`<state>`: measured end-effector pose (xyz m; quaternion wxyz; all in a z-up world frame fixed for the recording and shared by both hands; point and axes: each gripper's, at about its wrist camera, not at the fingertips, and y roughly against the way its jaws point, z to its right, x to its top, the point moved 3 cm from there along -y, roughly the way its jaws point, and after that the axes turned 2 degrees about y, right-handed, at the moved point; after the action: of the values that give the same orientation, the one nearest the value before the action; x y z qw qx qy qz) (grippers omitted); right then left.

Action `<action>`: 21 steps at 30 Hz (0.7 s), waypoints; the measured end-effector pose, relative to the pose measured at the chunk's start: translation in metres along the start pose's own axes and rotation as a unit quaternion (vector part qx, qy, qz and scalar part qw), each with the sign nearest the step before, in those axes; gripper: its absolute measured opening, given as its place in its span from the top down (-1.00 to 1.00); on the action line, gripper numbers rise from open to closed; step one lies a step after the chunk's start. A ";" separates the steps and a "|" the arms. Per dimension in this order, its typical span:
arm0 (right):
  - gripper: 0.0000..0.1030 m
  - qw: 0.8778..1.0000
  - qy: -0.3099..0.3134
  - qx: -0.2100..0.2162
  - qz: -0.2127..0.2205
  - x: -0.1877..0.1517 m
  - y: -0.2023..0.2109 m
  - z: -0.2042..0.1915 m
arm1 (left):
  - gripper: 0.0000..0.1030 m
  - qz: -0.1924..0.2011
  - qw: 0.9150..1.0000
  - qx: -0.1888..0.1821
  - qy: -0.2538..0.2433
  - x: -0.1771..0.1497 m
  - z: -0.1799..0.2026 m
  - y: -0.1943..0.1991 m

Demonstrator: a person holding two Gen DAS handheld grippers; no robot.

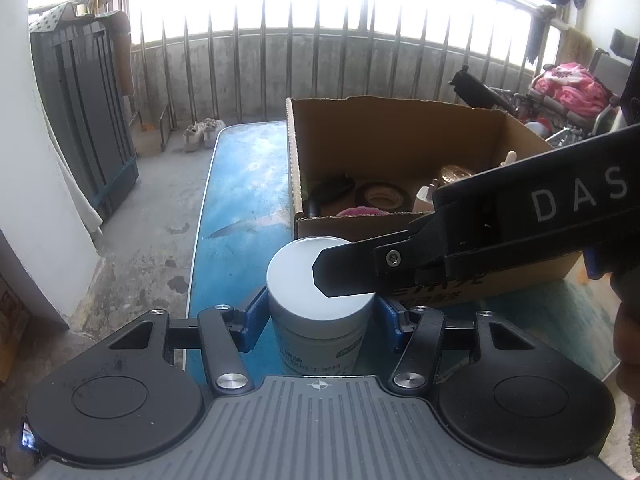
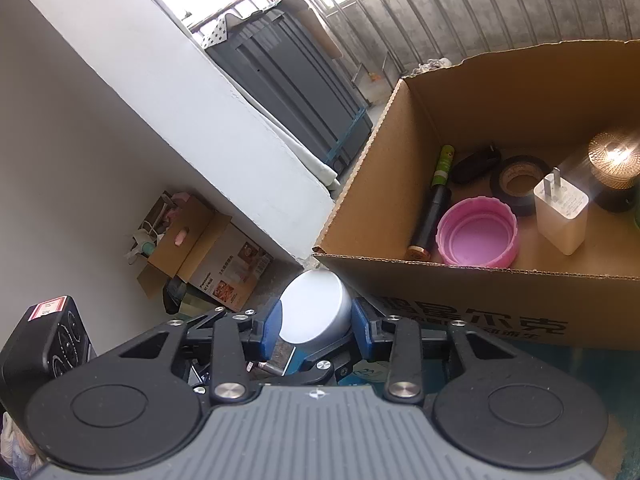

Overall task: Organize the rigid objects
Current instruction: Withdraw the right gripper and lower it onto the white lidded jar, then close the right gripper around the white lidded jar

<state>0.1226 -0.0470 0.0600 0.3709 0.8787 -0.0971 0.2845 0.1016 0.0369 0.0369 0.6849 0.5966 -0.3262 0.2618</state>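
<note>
Jar: white-lidded jar (image 1: 320,312) stood upright on the blue table (image 1: 236,208), long axis vertical, just in front of the near wall of the cardboard box (image 1: 400,136).
Left gripper: left gripper (image 1: 320,316) pressed in on the jar body below the lid, blue pads (image 1: 252,316) seen touching both sides.
Right gripper: right gripper (image 2: 314,322) brought in from the right, its pads set on either side of the white lid (image 2: 316,308); contact looks made on both sides, so a pinch on the lid is judged.
Key relation: jar caught between both tools at once, left on the body, right on the lid; box lies straight ahead of the jar and slightly right, opening above jar height.
Box contents: pink cap (image 2: 478,232), tape roll (image 2: 520,180), white charger (image 2: 562,212), green-black tube (image 2: 436,200), gold-topped jar (image 2: 616,164) already inside.
Step judged: either lid twist or handover; cannot be told which.
Next move: jar would need lifting over the near wall; free floor is seen between the tube and the left wall.
Risk: lid loosened if the tools are pulled apart.
</note>
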 end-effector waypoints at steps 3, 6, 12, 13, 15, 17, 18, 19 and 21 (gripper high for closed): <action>0.28 1.000 -0.001 -0.002 -0.001 0.000 -0.001 0.000 | -0.04 -0.001 1.000 0.007 0.000 0.000 0.003 0.000; 0.30 1.000 -0.002 -0.003 0.000 0.000 0.000 0.001 | -0.04 -0.004 1.000 0.008 0.000 0.001 0.004 -0.001; 0.31 1.000 -0.006 -0.006 0.001 -0.002 0.003 0.004 | -0.03 -0.007 1.000 0.006 -0.002 0.000 0.006 0.000; 0.31 1.000 -0.008 -0.006 0.001 -0.003 0.003 0.005 | -0.03 -0.008 1.000 0.005 -0.003 0.000 0.006 -0.001; 0.31 1.000 -0.010 -0.008 0.001 -0.004 0.005 0.006 | -0.03 -0.009 1.000 0.002 -0.003 0.001 0.007 -0.001; 0.31 1.000 -0.012 -0.009 0.001 -0.005 0.007 0.007 | -0.03 -0.011 1.000 0.000 -0.005 0.001 0.006 -0.001; 0.31 1.000 -0.012 -0.010 0.001 -0.005 0.009 0.008 | -0.03 -0.012 1.000 -0.001 -0.006 0.001 0.007 -0.001; 0.31 1.000 -0.013 -0.010 0.001 -0.006 0.010 0.008 | -0.03 -0.013 1.000 -0.003 -0.006 0.001 0.007 -0.002; 0.31 1.000 -0.014 -0.012 0.002 -0.007 0.012 0.009 | -0.03 -0.014 1.000 -0.005 -0.007 0.001 0.007 -0.001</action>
<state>0.1157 -0.0621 0.0579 0.3797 0.8777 -0.1077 0.2718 0.1022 0.0297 0.0372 0.6891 0.5995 -0.3241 0.2463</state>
